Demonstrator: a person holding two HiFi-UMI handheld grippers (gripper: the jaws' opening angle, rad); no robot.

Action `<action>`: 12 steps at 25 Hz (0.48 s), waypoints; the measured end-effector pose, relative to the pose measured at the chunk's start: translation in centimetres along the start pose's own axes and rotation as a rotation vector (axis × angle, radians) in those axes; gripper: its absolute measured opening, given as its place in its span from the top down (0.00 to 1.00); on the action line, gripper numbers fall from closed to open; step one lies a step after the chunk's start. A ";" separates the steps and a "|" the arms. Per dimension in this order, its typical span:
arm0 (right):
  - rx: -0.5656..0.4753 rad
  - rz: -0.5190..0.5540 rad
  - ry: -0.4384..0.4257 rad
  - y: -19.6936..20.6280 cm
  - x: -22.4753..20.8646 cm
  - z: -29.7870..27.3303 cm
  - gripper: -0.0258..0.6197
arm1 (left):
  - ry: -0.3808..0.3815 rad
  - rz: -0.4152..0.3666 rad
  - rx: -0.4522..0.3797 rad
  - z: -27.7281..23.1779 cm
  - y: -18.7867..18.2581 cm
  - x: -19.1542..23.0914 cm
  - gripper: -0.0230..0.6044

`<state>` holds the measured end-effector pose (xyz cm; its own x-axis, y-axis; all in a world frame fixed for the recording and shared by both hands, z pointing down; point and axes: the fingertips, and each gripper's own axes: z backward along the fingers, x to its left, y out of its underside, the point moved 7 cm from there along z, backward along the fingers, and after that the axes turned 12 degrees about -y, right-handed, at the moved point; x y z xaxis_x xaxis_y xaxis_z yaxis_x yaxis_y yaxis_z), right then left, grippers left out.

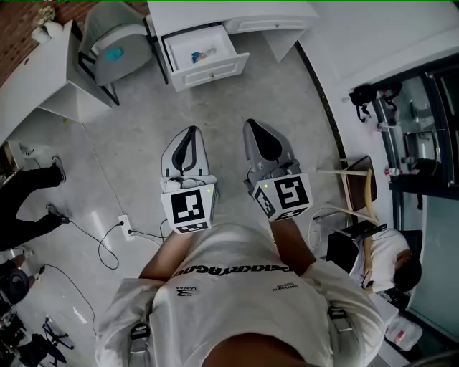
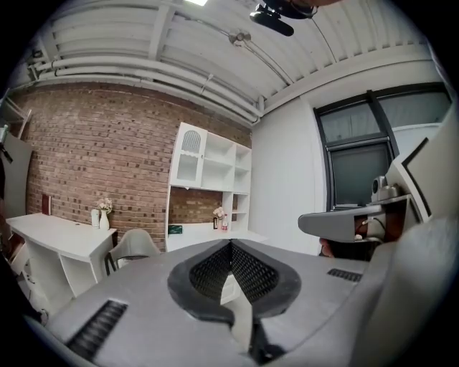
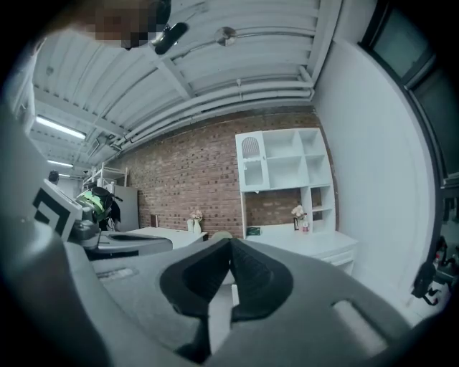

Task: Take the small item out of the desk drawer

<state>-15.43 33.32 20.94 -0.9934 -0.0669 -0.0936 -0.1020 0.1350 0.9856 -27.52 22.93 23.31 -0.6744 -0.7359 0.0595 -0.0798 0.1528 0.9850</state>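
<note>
Drawer [image 1: 212, 72] open beyond desk [image 1: 229, 11] edge, bare floor [image 1: 229, 100] ahead, left gripper [image 1: 190, 130] and right gripper [image 1: 251, 125] jaws closed, empty.

White drawer [image 1: 215, 72], blue small item [image 1: 203, 54], grey floor [image 1: 237, 115]

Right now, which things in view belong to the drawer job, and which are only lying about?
Belong to the job:
- open drawer
- small item lying inside it
- left claw and right claw, both shut and empty, well short of the drawer

Only lying about:
- grey chair
- power strip
- vase of flowers
</note>
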 end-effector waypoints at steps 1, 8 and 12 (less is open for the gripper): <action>0.004 0.005 -0.005 -0.4 -0.9 -1.4 0.96 | -0.001 0.004 0.004 -1.5 -0.3 0.3 0.97; 0.020 0.006 -0.024 -1.8 -5.1 -8.5 0.96 | -0.002 0.011 0.035 -9.2 -0.8 1.7 0.97; 0.022 -0.001 -0.033 -2.0 -6.5 -10.7 0.96 | -0.006 0.015 0.045 -11.4 -0.7 1.9 0.97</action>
<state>-8.19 22.88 21.11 -0.9944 -0.0343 -0.0995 -0.1037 0.1564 0.9822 -20.38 13.91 24.60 -0.6801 -0.7295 0.0729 -0.1025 0.1931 0.9758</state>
